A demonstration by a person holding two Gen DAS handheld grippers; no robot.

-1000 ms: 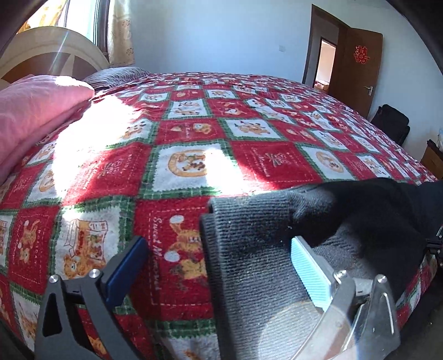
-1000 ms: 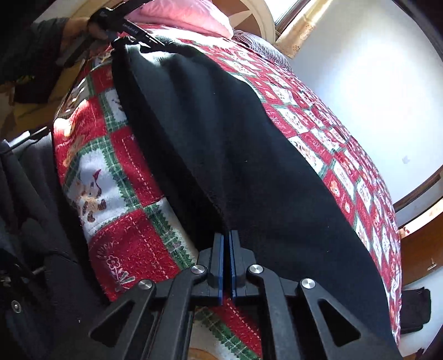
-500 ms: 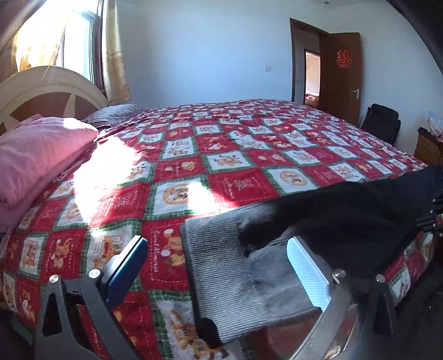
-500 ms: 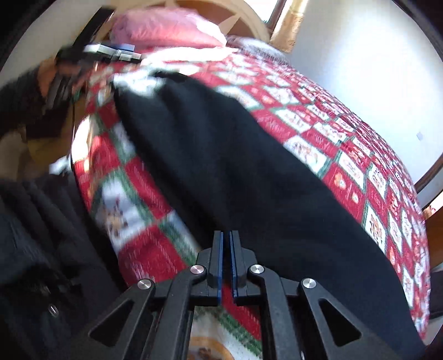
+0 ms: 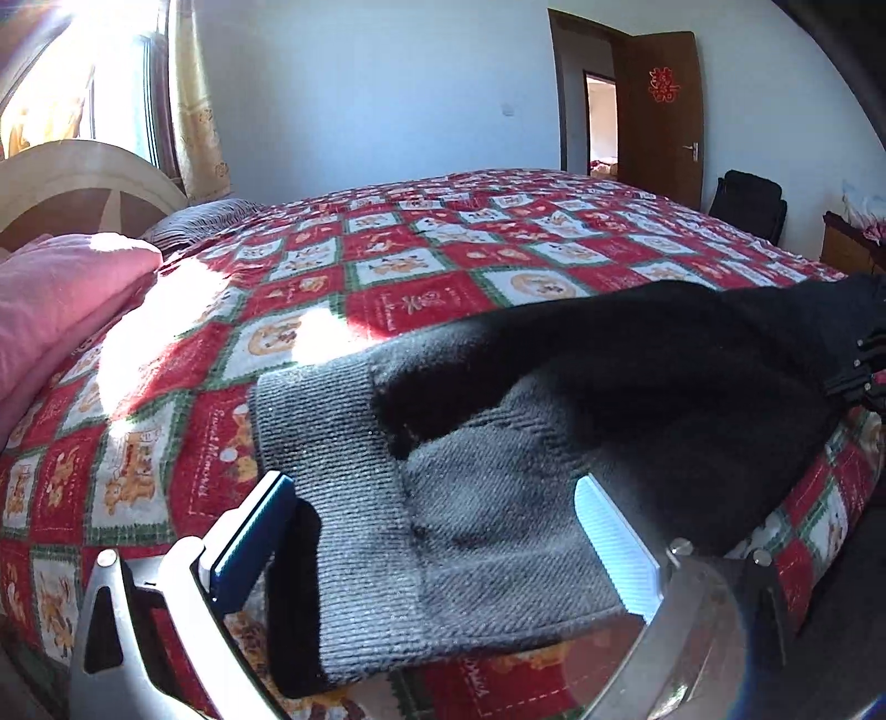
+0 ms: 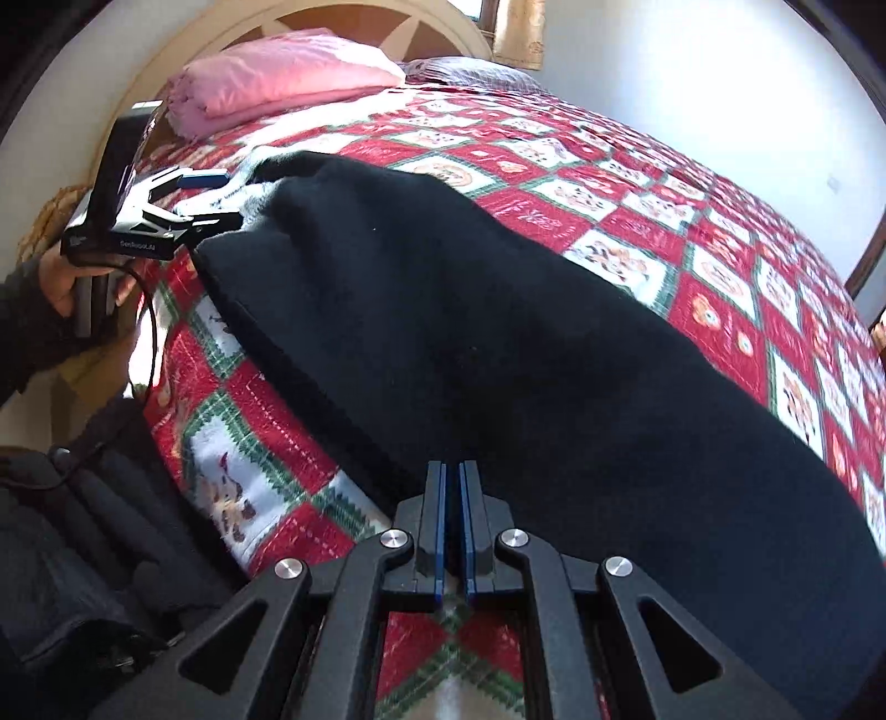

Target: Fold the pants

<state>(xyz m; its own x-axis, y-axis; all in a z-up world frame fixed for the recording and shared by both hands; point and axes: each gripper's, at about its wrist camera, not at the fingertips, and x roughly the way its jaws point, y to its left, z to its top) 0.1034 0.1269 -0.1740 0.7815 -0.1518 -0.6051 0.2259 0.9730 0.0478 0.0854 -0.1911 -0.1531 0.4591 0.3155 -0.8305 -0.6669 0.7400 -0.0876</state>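
Black pants (image 6: pixel 498 332) with a grey ribbed waistband (image 5: pixel 443 498) lie along the near edge of a bed with a red patterned quilt (image 5: pixel 415 277). My left gripper (image 5: pixel 437 531) is open, its two pads on either side of the waistband end. It also shows in the right wrist view (image 6: pixel 210 202) at the far end of the pants. My right gripper (image 6: pixel 453 487) is shut on the black fabric at the other end. Its tips show at the right edge of the left wrist view (image 5: pixel 869 371).
A folded pink blanket (image 6: pixel 277 77) and a wooden headboard (image 6: pixel 354 16) are at the bed's head. A dark bag (image 5: pixel 747 202), a wooden cabinet (image 5: pixel 847 249) and an open brown door (image 5: pixel 659 111) stand beyond the bed. Dark padded clothing (image 6: pixel 83 526) is beside the bed edge.
My left gripper has moved forward, so the grey waistband now lies between its open pads. The right gripper has stayed shut on the fabric while its view swung toward the headboard.
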